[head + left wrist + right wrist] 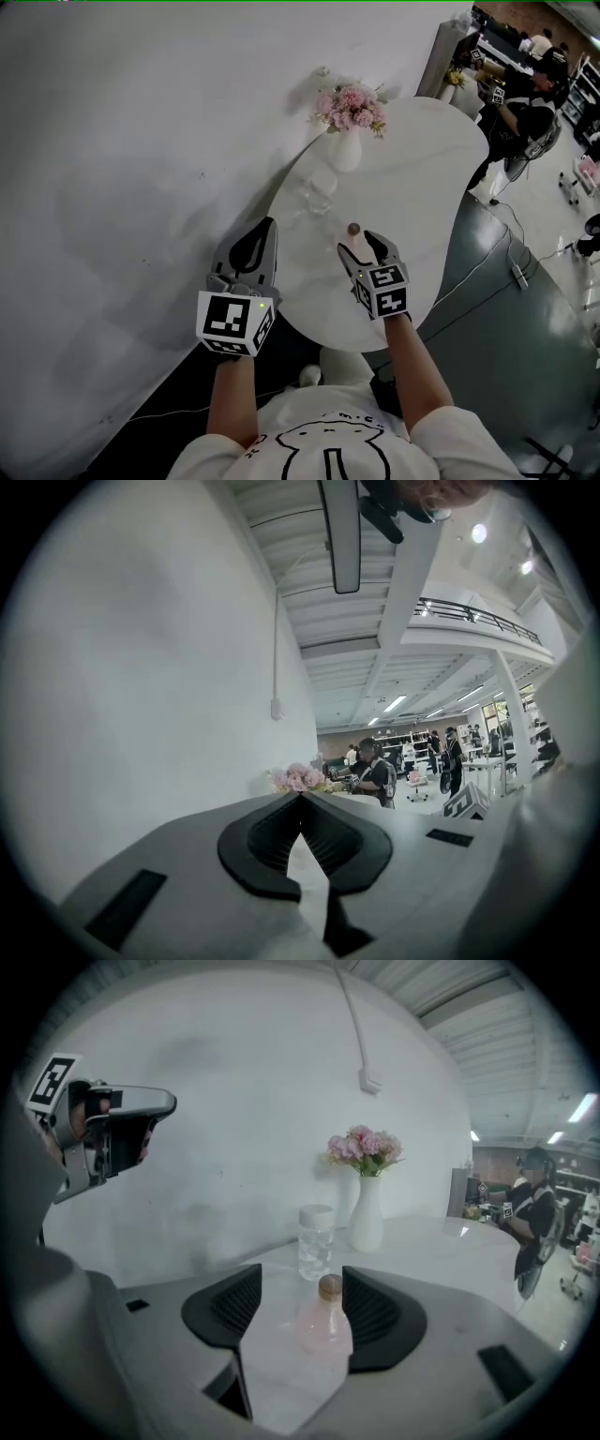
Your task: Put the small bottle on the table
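Observation:
The small pinkish bottle (353, 232) with a cork top stands upright on the white round table (412, 169), near its front edge. My right gripper (360, 242) is open around it. In the right gripper view the bottle (325, 1321) stands between the two dark pads, close to the right one, with a clear gap to the left one. My left gripper (269, 225) hovers over the table's left edge, shut and empty. In the left gripper view its pads (300, 797) meet at the tip with nothing between them.
A clear jar with a white lid (316, 1241) stands just beyond the bottle. A white vase of pink flowers (347, 141) is farther back by the wall. A white wall runs along the left. People (525, 103) work at the far right, and a cable (487, 272) lies on the floor.

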`<state>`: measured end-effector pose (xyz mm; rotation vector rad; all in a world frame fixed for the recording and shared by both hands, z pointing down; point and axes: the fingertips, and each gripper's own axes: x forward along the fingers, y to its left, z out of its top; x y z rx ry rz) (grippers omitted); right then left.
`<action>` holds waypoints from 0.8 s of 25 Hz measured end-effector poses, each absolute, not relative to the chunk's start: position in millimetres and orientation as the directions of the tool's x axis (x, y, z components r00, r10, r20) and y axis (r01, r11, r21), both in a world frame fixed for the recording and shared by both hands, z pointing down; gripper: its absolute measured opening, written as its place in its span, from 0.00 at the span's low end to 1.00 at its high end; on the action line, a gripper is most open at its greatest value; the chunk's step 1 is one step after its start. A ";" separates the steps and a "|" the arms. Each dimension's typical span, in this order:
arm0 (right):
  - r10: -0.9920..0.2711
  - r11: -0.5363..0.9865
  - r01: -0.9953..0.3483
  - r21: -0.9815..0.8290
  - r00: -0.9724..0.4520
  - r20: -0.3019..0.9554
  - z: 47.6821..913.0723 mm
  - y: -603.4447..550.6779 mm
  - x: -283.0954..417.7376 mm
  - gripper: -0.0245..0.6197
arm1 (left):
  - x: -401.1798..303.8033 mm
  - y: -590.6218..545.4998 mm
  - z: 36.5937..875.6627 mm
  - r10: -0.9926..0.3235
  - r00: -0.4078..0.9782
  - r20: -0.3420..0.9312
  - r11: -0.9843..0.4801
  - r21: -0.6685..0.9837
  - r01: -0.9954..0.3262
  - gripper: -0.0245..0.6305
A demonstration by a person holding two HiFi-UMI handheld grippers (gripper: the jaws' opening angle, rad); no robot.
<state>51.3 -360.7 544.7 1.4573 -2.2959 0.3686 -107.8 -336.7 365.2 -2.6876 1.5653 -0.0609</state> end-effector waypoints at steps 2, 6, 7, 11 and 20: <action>-0.815 0.411 -0.911 -0.003 -0.369 0.447 534.1 -348.4 53.4 0.42 | -109.1 -329.5 361.1 -0.867 0.499 0.009 -0.499 -0.041 -0.866 0.04; -0.845 0.382 -0.924 0.013 -0.343 0.411 511.0 -321.3 60.0 0.24 | -109.6 -314.2 355.9 -0.859 0.512 -0.008 -0.512 -0.024 -0.859 0.04; -0.852 0.373 -0.927 0.019 -0.335 0.402 505.8 -315.8 62.6 0.22 | -108.7 -311.0 355.0 -0.856 0.517 -0.013 -0.516 -0.021 -0.856 0.04; -0.887 0.330 -0.943 0.042 -0.295 0.354 482.1 -291.8 71.4 0.18 | -106.6 -293.2 350.7 -0.846 0.532 -0.033 -0.532 -0.028 -0.846 0.04; -0.943 0.282 -0.956 0.084 -0.260 0.208 417.3 -241.2 82.0 0.03 | -104.2 -263.3 344.6 -0.828 0.558 -0.048 -0.556 -0.056 -0.829 0.04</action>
